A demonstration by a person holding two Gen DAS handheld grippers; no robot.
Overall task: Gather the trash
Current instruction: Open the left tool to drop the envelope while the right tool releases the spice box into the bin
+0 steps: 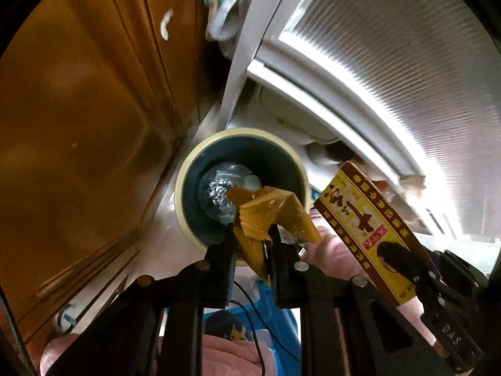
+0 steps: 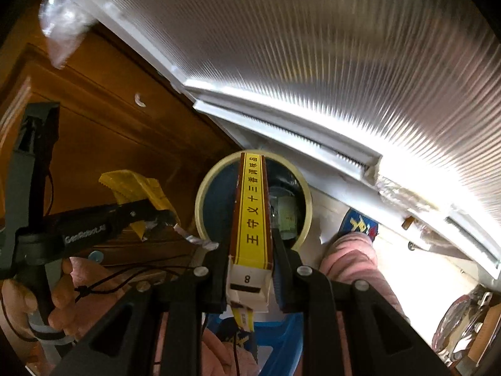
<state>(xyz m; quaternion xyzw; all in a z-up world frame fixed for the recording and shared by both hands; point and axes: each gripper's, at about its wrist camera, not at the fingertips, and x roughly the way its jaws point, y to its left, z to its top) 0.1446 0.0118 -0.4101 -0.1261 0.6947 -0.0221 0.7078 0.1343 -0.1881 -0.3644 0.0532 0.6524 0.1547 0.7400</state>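
A round bin with a cream rim point(image 1: 184, 185) and a dark blue inside stands on the floor below both grippers, and a crushed clear plastic bottle point(image 1: 219, 191) lies in it. My left gripper point(image 1: 252, 235) is shut on a crumpled yellow wrapper point(image 1: 266, 210), which hangs over the bin's near edge. My right gripper point(image 2: 250, 244) is shut on a long yellow and brown carton point(image 2: 252, 206), held end-on above the bin's rim point(image 2: 200, 200). The bottle point(image 2: 285, 213) shows beside the carton. In the left wrist view the carton point(image 1: 369, 219) is to the right of the bin.
A brown wooden cabinet point(image 1: 78, 109) rises left of the bin. A white-framed door with ribbed glass point(image 1: 391, 62) runs along the right. A person's pink trouser leg point(image 2: 350, 257) and blue slipper point(image 2: 360, 225) stand right of the bin. A blue stool point(image 2: 281, 329) is below.
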